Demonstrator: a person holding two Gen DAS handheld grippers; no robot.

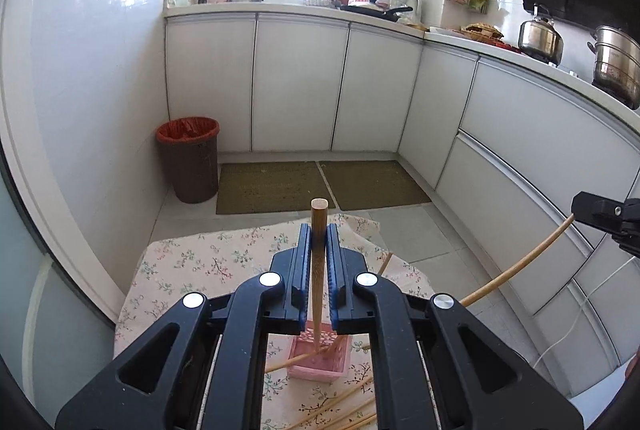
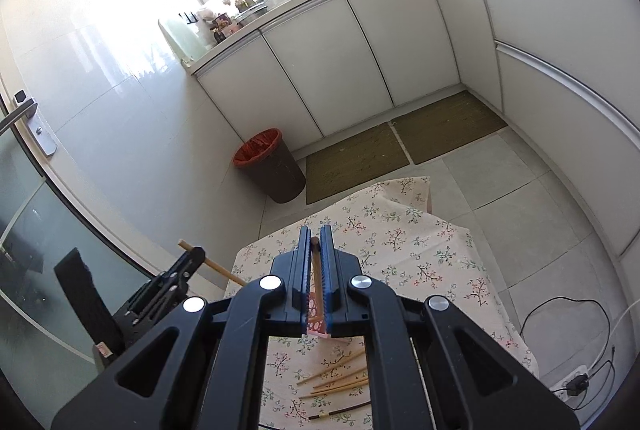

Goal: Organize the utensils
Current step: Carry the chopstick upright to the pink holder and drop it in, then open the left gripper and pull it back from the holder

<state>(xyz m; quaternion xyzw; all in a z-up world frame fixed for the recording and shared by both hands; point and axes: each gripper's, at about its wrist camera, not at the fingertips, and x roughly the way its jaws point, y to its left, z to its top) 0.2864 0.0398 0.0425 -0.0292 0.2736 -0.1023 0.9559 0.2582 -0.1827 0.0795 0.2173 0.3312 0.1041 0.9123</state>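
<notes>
Between the blue pads of your left gripper point(image 1: 319, 230) stands a bamboo chopstick point(image 1: 318, 270), clamped nearly upright; its blunt end rises above the fingertips and its lower end reaches down into the pink holder point(image 1: 320, 360) on the table below. Your right gripper point(image 2: 316, 234) likewise grips a darker chopstick point(image 2: 316, 270) between its closed pads, the stick running down toward the same pink holder point(image 2: 316, 324), seen through the gap between the fingers. A second light stick point(image 1: 296, 360) leans out of the holder toward the left in the left wrist view. Loose chopsticks point(image 2: 340, 378) lie in a fan on the floral tablecloth point(image 2: 420, 262) just nearer than the holder, with one dark stick point(image 2: 340, 412) apart at the near edge. Each gripper shows at the margin of the other's view: the right one point(image 1: 600, 209) with its stick, the left one point(image 2: 188, 262) likewise. Beyond the table stand a brown bin point(image 2: 272, 165) with a red liner, two green mats point(image 2: 400, 145), and white cabinets point(image 1: 300, 81) beneath a cluttered counter.
</notes>
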